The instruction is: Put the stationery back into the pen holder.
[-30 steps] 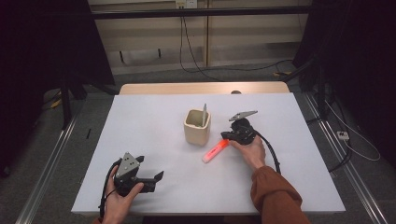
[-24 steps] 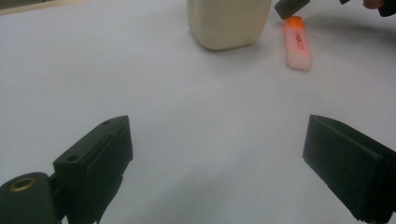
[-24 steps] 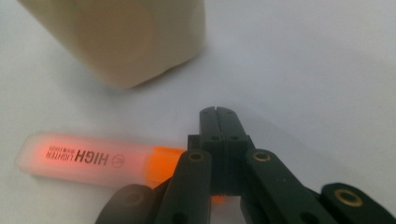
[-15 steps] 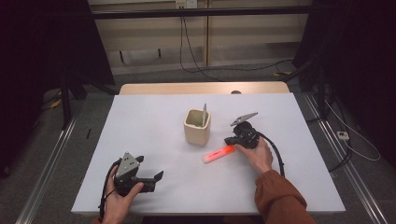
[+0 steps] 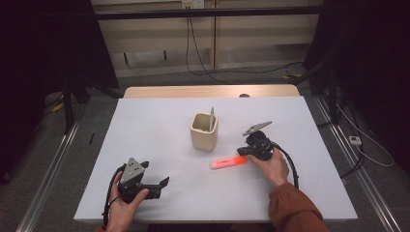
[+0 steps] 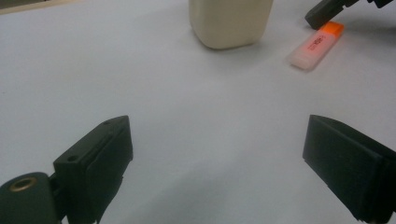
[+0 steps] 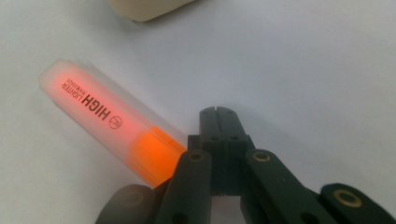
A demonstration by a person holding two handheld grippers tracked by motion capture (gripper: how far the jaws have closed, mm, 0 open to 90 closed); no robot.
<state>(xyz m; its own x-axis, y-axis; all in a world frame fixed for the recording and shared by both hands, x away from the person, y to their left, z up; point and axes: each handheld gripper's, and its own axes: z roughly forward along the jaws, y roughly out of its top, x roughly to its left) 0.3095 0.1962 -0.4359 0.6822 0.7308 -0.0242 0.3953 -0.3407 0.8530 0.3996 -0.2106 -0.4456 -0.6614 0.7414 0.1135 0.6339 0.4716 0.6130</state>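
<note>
An orange highlighter (image 5: 227,163) lies flat on the white table (image 5: 159,135), just right of the middle. It reads "HIGH LIGHTER" in the right gripper view (image 7: 107,121). My right gripper (image 5: 240,152) is low over the table with its jaws shut on nothing, and the tips (image 7: 217,116) sit just beside the highlighter's orange end. My left gripper (image 5: 162,183) rests at the near left, held in a hand. Its jaws (image 6: 215,158) stand wide open with bare table between them.
A beige cup (image 5: 204,131) stands at mid-table with a grey pen (image 5: 211,117) upright in it; the cup (image 6: 229,21) also shows ahead of the left gripper. A cable (image 5: 290,166) trails from the right gripper. The table's far edge meets a wooden strip (image 5: 208,91).
The right gripper has drawn back toward the near right. The highlighter has turned from a steeper tilt to lie more level across the table. The left gripper has stayed put.
</note>
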